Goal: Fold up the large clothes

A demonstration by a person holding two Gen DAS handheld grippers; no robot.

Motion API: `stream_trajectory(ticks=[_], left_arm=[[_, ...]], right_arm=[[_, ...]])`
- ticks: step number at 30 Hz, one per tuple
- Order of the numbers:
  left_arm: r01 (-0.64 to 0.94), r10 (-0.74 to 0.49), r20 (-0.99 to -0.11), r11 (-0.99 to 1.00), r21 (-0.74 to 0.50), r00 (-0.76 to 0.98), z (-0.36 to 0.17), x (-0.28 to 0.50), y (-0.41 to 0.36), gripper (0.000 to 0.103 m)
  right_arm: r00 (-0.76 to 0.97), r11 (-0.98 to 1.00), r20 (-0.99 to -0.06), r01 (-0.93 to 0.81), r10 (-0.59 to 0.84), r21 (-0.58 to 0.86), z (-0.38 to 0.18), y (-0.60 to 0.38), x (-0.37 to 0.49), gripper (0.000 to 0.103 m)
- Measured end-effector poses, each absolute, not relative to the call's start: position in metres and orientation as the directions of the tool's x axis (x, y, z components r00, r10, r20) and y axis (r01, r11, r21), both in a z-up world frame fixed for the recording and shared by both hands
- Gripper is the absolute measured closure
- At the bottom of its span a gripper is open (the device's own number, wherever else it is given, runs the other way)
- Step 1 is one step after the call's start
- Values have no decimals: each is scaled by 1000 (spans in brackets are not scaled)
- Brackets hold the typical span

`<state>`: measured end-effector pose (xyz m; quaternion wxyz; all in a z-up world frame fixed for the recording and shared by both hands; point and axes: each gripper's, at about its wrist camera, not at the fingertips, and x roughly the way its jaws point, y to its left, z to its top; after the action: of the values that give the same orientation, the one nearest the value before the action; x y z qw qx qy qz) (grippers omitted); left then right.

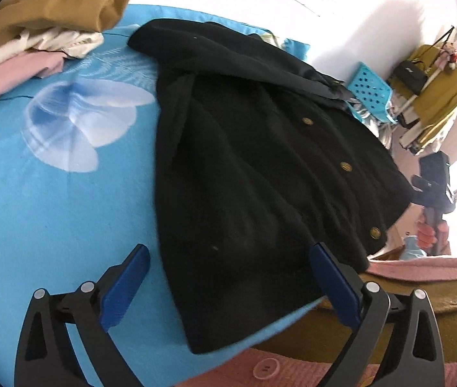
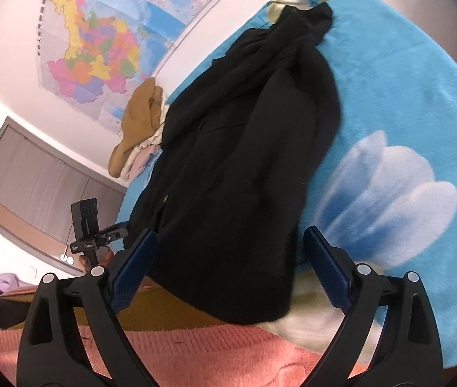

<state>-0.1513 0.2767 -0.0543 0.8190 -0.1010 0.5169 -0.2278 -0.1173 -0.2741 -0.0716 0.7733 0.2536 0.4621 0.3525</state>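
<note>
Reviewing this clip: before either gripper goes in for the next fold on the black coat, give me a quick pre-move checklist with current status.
1. Left gripper open, holding nothing: ok.
2. Right gripper open, holding nothing: ok.
3. Black coat lying spread on the blue blanket: ok.
4. Coat hem within view of both grippers: ok.
5. Coat clear of the clothes pile: ok.
6. Coat fully flat, collar end smoothed: not ok, bunched.

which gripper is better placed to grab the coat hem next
Left, probably. The left gripper is open and straddles the coat hem. The right gripper is open too, near the hem's other end.
</note>
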Motion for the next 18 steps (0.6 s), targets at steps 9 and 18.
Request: stream_trajectory(ticks=[9,18], left_arm=[[250,-526,-763,850,-463,377,-55,-153,267,12],[185,-538,-753,841,-508,379,-59,-151,274,53]], right_arm=[[314,581,-493,-342,812,739,-73,-254,-104,33],[299,543,-461,-325,836,774,-84,-256,-104,57]])
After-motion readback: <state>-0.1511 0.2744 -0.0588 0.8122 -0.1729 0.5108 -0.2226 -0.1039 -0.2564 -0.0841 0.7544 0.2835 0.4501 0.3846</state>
